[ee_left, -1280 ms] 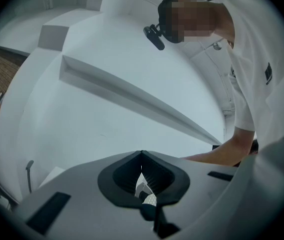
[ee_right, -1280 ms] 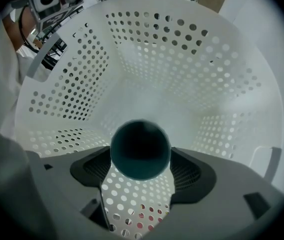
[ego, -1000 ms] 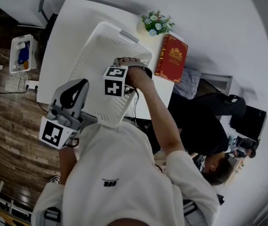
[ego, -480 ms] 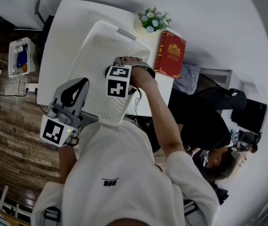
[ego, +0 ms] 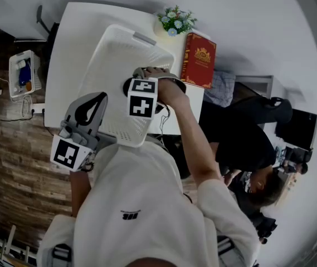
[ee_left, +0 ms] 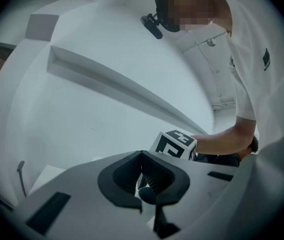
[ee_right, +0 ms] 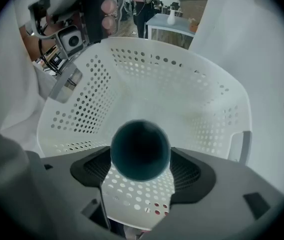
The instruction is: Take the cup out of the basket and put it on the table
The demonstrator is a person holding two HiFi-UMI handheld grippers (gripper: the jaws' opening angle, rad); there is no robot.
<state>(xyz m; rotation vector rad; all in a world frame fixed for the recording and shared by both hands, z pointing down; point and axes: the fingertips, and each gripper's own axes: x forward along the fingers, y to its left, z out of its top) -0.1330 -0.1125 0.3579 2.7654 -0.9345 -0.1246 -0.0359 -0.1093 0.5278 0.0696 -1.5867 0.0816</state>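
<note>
**Right gripper holds a dark cup inside the white basket**

A white rectangular table (ego: 72,43) stands against a pale wall, seen from steeply above. On it sits a large white plastic basket with perforated walls (ego: 111,60), which covers much of the tabletop. A red hardcover book with gold decoration (ego: 200,60) stands just beside the basket's far right corner. A small pot of blue and white flowers (ego: 175,22) is next to the book, at the table's back edge.

The left gripper (ego: 98,98) hovers at the basket's near left rim. In the left gripper view its two dark jaw pads meet at the tips, and nothing is between them.

The right gripper (ee_right: 141,159) reaches into the basket from the near right side. Its black-and-white marker cube (ego: 142,98) sits above the basket's near wall. In the right gripper view the jaws are pressed against both sides of a round dark cup (ee_right: 141,149), seen end on. The cup is inside the basket, with perforated walls on all sides behind it. It is not on the table.

Compared with a second ago, little has changed. Measured against the book, the marker cube has drifted slightly toward the basket's near rim. A little more of the cup's dark shape now shows beside the cube in the head view. The left gripper is in much the same place.
</note>
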